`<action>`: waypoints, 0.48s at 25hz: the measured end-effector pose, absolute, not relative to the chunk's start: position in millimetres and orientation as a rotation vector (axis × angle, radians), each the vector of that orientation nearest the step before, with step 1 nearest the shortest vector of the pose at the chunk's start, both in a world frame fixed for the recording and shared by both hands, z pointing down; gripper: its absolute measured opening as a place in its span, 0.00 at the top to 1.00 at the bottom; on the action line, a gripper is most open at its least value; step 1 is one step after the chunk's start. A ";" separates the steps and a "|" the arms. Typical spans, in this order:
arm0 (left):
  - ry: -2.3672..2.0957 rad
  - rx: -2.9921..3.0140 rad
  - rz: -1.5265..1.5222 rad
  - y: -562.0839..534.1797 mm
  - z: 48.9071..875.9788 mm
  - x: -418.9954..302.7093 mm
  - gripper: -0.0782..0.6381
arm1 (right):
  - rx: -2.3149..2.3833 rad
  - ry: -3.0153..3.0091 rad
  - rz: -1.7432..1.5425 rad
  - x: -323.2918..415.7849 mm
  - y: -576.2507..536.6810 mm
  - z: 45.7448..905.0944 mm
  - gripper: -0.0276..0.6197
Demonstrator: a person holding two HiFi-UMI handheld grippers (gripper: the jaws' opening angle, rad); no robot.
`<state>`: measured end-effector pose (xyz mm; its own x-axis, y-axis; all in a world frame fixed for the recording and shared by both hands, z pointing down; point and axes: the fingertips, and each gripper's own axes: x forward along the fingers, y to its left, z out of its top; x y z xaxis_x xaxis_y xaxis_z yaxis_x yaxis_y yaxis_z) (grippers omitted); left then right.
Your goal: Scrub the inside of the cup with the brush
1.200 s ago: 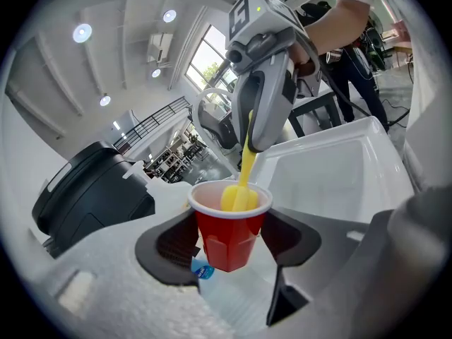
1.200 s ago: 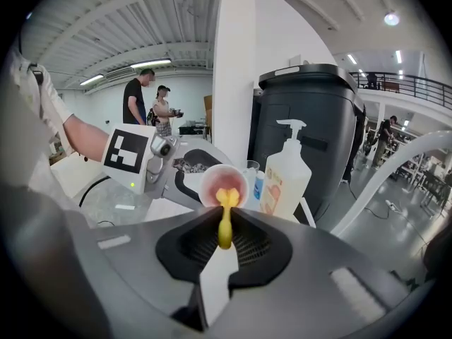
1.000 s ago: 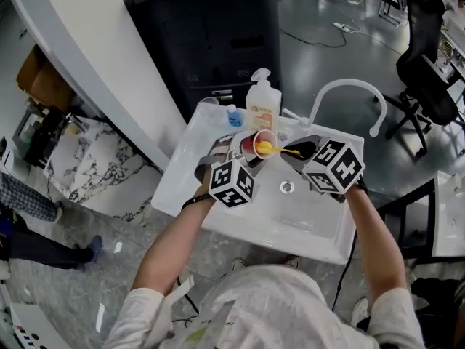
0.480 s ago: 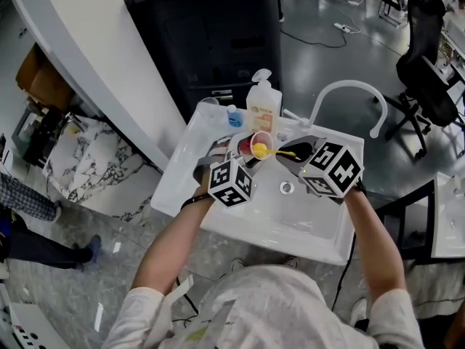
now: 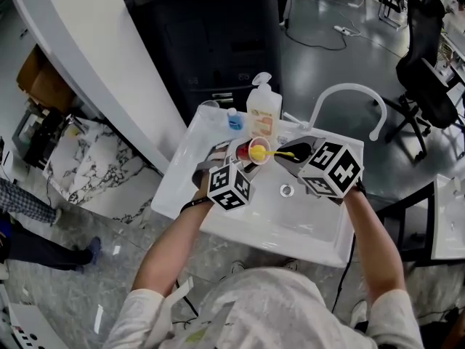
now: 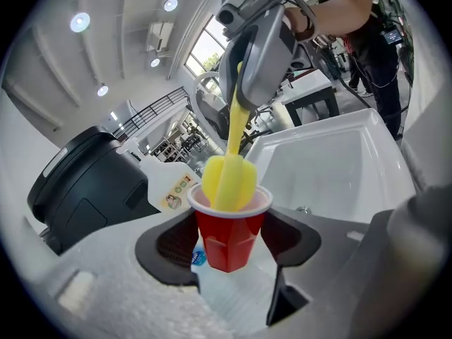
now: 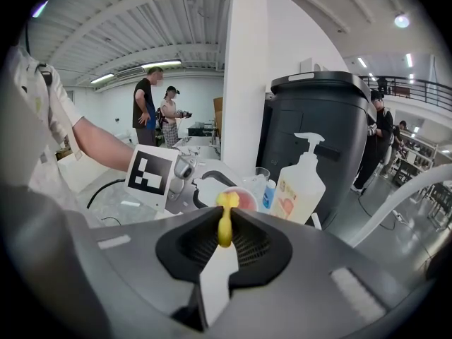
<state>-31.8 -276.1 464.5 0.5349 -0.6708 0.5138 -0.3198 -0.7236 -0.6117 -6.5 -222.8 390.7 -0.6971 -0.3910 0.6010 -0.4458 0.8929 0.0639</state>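
Note:
A red cup (image 6: 230, 230) with a white rim is clamped between the pads of my left gripper (image 6: 227, 240), held upright above the white sink (image 5: 312, 217). In the head view the cup (image 5: 254, 152) tips its mouth toward the right gripper. A yellow brush (image 6: 227, 180) has its sponge head standing in the cup's mouth. Its thin yellow handle (image 7: 224, 226) runs back into my right gripper (image 7: 224, 237), which is shut on it. In the head view the brush handle (image 5: 280, 152) bridges the two grippers; the right gripper (image 5: 292, 153) sits right of the cup.
A soap pump bottle (image 5: 263, 107), a small blue-capped bottle (image 5: 234, 118) and a clear glass (image 7: 262, 176) stand on the sink's back ledge. The curved white faucet (image 5: 350, 95) arches at the right. A black cabinet (image 5: 211, 35) stands behind. People stand far off in the right gripper view.
The cup and the brush head have shifted slightly up and to the left in the head view; both grips are unchanged.

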 end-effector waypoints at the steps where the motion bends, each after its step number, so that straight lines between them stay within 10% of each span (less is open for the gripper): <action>1: 0.804 -2.328 -1.058 -275.8 465.8 -32.0 0.50 | 0.600 -2.426 0.117 -6.0 -223.1 389.8 0.90; 12: 0.764 -2.308 -1.076 -270.5 470.2 -26.8 0.50 | 0.622 -2.441 0.139 3.2 -229.0 380.1 0.90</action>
<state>-26.8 -270.5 470.2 0.5353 -0.6582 0.5294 -0.2825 -0.7302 -0.6221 3.2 -229.0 380.1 -0.7041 -0.4006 0.5863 -0.4648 0.8842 0.0460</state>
